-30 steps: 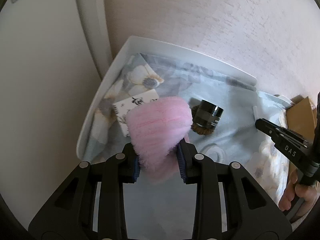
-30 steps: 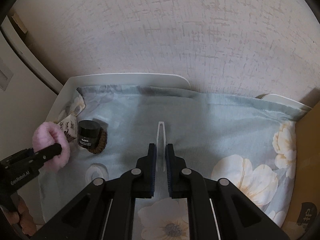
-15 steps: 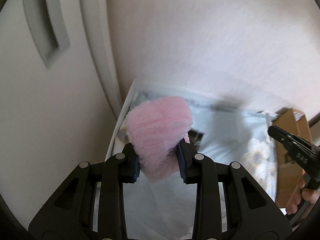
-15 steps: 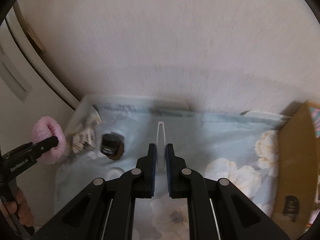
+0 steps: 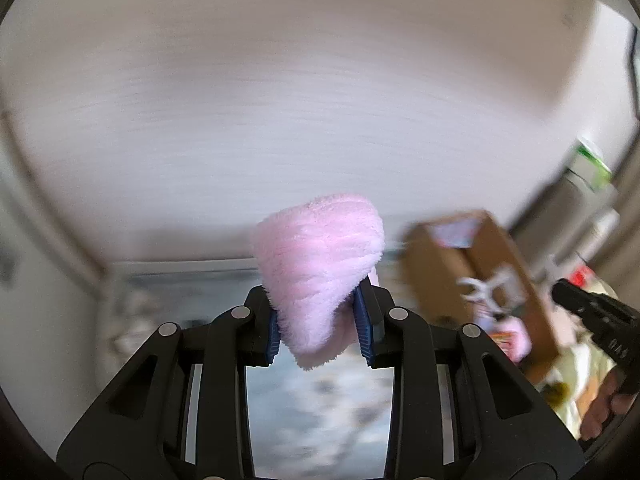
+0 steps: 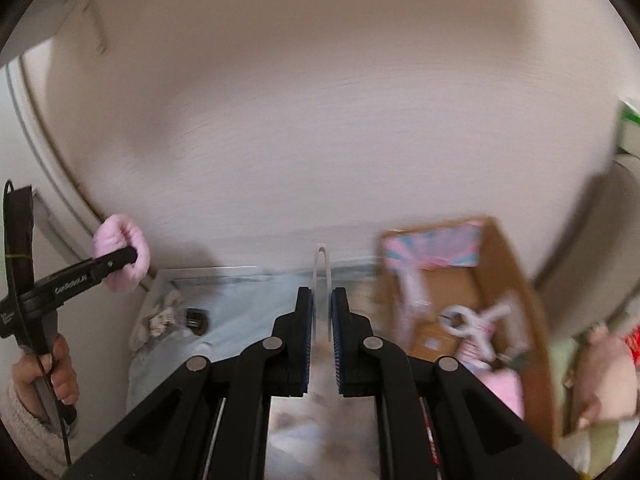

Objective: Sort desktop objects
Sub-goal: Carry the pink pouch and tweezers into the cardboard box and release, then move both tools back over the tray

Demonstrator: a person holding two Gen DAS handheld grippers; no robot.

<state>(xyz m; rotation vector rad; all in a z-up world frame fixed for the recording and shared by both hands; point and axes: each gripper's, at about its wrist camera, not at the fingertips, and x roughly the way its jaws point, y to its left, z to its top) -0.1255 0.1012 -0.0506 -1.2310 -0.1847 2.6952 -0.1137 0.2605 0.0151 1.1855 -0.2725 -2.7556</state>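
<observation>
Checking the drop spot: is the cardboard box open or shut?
Open: the cardboard box has no lid on top, and pink and white items show inside.

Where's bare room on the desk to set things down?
Free: the blue cloth between the black jar and the cardboard box. Crowded: the cloth's left corner around the jar, and the box interior, full of pink and white items.

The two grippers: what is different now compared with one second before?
Both were lifted away from the table and swung toward the cardboard box, which now fills the right of both views. The left gripper still clamps the pink fluffy band, and the right gripper still pinches the thin clear clip. The black jar stays on the cloth.
</observation>
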